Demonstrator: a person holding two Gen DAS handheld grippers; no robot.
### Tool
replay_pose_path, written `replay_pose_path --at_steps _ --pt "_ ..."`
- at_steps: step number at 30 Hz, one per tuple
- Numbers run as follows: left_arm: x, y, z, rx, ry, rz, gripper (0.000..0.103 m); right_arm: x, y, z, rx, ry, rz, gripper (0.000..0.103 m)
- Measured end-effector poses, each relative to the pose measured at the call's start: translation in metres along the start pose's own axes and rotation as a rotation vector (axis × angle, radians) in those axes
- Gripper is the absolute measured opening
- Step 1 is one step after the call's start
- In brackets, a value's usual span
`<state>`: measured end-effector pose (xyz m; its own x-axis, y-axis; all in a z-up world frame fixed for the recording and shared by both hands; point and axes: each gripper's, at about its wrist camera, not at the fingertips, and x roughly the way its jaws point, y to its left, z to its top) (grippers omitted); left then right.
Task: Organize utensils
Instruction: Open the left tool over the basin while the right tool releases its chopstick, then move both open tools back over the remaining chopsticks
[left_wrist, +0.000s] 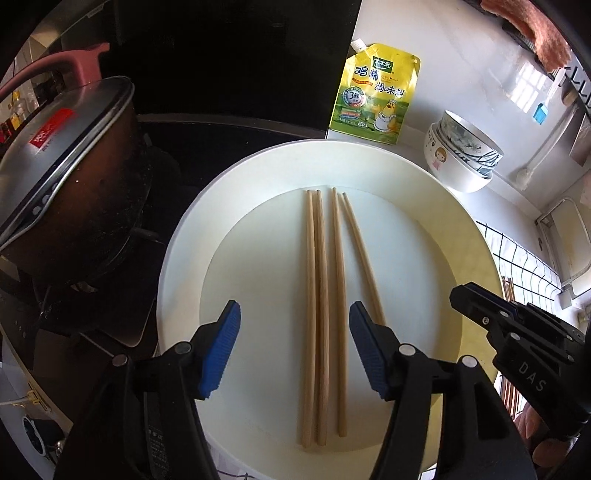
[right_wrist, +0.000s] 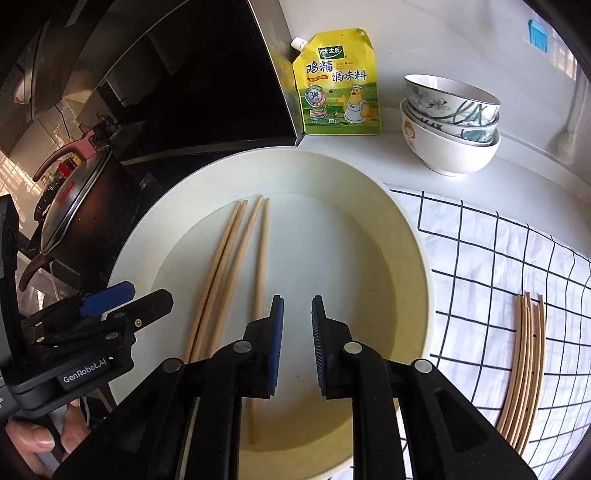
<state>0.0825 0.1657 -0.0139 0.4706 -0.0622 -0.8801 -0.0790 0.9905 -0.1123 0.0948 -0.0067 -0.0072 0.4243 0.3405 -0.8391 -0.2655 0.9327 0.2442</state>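
Note:
Several wooden chopsticks (left_wrist: 321, 314) lie side by side on the floor of a shallow white basin (left_wrist: 177, 277). My left gripper (left_wrist: 295, 347) hovers over them, open, its blue pads standing wide on either side of the sticks without touching them. In the right wrist view the same chopsticks (right_wrist: 221, 266) lie left of centre in the basin (right_wrist: 417, 258). My right gripper (right_wrist: 297, 343) is open by a narrow gap with nothing in it, above bare basin floor; one stick passes under its left finger. Another bundle of chopsticks (right_wrist: 524, 369) rests on the checked cloth (right_wrist: 498, 258).
A lidded pot (left_wrist: 66, 166) sits on the dark stove at the left. Behind the basin stand a yellow seasoning pouch (left_wrist: 376, 92) and stacked bowls (left_wrist: 465, 155). A hand holds the left gripper's handle (right_wrist: 37, 435).

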Motion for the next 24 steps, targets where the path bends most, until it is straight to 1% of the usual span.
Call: replay_pose_path --at_steps 5,9,12,16,21,24 --pt "-0.008 -0.009 -0.009 0.007 -0.004 0.004 0.060 -0.013 -0.001 -0.008 -0.005 -0.017 0.001 0.015" --pt "-0.017 -0.025 -0.018 0.027 -0.011 -0.002 0.060 -0.032 -0.005 -0.019 -0.016 -0.048 -0.004 0.019" --pt "-0.025 -0.042 -0.024 0.047 -0.022 -0.019 0.060 -0.050 -0.017 -0.031 -0.010 -0.074 -0.006 0.022" --pt "-0.035 -0.071 -0.030 0.079 -0.040 -0.053 0.060 -0.075 -0.042 -0.048 0.010 -0.096 -0.024 0.023" --pt "-0.043 -0.115 -0.039 0.129 -0.051 -0.109 0.060 -0.106 -0.082 -0.072 0.045 -0.122 -0.093 0.027" --pt "-0.046 -0.146 -0.048 0.170 -0.052 -0.151 0.060 -0.116 -0.112 -0.088 0.080 -0.106 -0.137 0.028"
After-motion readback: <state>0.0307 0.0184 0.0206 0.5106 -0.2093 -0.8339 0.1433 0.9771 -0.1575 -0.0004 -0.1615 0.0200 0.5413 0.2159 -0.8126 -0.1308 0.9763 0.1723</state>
